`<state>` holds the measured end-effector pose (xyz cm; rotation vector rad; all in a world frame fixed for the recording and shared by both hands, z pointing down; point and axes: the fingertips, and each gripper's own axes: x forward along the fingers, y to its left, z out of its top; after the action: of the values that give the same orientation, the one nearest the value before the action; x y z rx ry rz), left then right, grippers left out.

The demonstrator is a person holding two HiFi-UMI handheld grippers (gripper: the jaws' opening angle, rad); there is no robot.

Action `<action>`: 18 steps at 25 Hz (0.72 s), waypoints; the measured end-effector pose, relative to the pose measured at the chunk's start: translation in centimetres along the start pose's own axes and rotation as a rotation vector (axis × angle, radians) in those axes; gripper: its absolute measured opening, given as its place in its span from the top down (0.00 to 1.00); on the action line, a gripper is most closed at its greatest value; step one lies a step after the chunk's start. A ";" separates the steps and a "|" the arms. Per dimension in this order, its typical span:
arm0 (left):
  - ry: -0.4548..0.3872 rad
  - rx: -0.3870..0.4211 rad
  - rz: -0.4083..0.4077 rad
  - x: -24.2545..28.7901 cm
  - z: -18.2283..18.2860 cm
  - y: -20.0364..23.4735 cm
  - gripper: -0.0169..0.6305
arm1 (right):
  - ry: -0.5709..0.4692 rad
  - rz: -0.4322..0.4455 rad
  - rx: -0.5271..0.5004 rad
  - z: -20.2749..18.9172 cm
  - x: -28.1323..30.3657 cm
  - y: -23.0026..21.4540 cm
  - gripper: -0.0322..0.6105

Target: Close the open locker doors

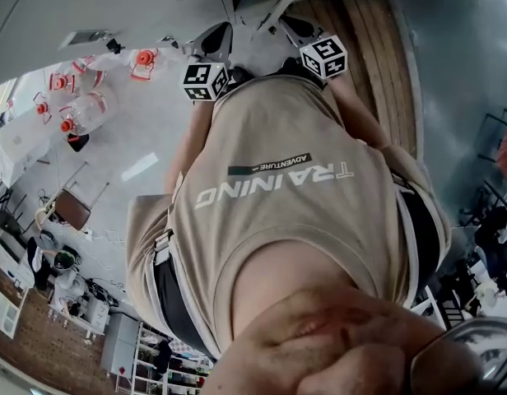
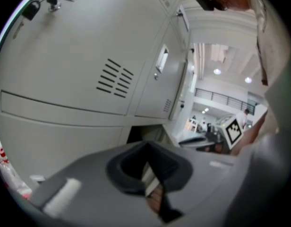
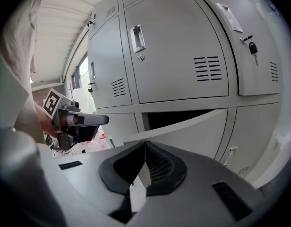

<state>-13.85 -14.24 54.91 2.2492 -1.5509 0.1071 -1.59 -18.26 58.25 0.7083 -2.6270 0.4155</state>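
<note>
Grey metal lockers fill both gripper views. In the right gripper view a lower-row door (image 3: pixel 197 129) stands ajar, with a dark opening (image 3: pixel 178 119) behind its top edge. My right gripper (image 3: pixel 145 148) is shut, its tips close to that door; contact cannot be told. The left gripper (image 3: pixel 74 122) hangs to its left, away from the door. In the left gripper view my left gripper (image 2: pixel 146 150) is shut, under closed upper doors (image 2: pixel 89 65) and a dark gap (image 2: pixel 136 135). The head view shows mostly my beige shirt (image 1: pixel 278 188) and both marker cubes (image 1: pixel 206 81) (image 1: pixel 325 56).
A key hangs in the lock of an upper door (image 3: pixel 252 47). Red-and-clear plastic items (image 1: pixel 81 97) lie on the pale floor to the left. A wooden strip (image 1: pixel 385 72) runs along the right. Shelves and clutter (image 1: pixel 64 286) sit further off.
</note>
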 end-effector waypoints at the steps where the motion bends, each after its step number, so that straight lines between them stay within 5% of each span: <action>1: -0.002 -0.003 -0.002 -0.2 0.0 0.3 0.96 | -0.003 -0.011 0.004 0.1 0.4 -0.1 0.93; 18: 0.003 -0.082 0.023 -1.2 -1.3 4.3 0.96 | 0.008 -0.020 -0.026 3.1 5.5 -0.3 0.93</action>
<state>-18.04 -14.01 57.03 2.1676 -1.5510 0.0524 -6.75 -21.94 57.93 0.7230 -2.6110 0.3774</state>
